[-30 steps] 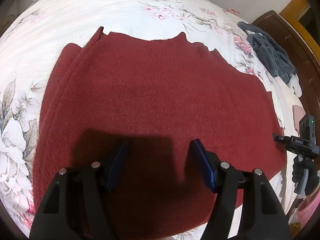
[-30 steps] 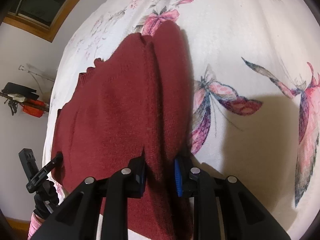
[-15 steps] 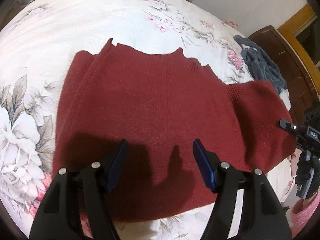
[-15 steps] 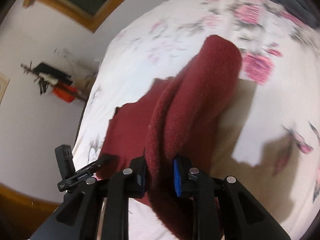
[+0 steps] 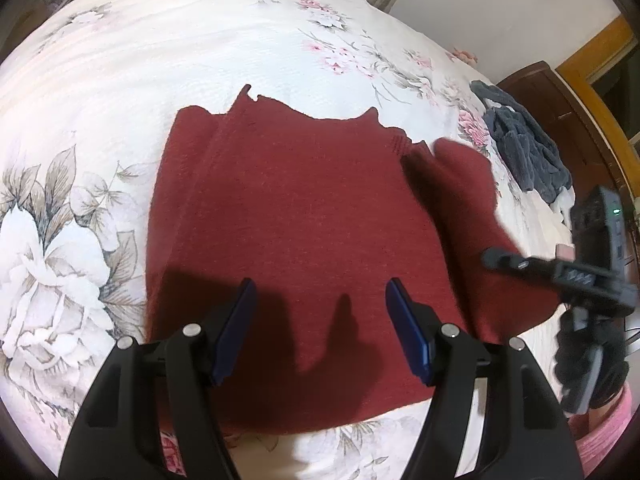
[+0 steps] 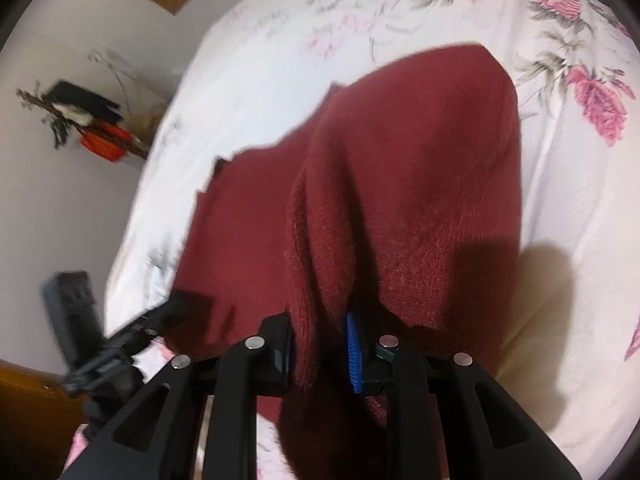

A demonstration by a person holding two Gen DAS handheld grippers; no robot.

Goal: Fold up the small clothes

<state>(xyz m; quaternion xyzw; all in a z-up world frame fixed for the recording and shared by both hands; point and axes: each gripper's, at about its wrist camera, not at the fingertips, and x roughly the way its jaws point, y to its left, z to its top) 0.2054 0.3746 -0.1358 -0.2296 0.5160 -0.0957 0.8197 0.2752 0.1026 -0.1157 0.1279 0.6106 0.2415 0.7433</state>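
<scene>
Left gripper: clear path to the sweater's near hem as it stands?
Probably yes. The left gripper is open above the red sweater, with nothing lying between its fingers and the near hem. The right gripper holds the sweater's other side, off to the right.

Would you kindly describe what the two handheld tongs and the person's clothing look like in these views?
The left tongs have matte black angular arms with triangular cut-outs, round silver pivot screws and flat blue pads. The right tongs are the same build; one blue pad looks ribbed. In the left view they carry a black box with a small green light. A pink sleeve shows beneath. No cables are visible.
</scene>
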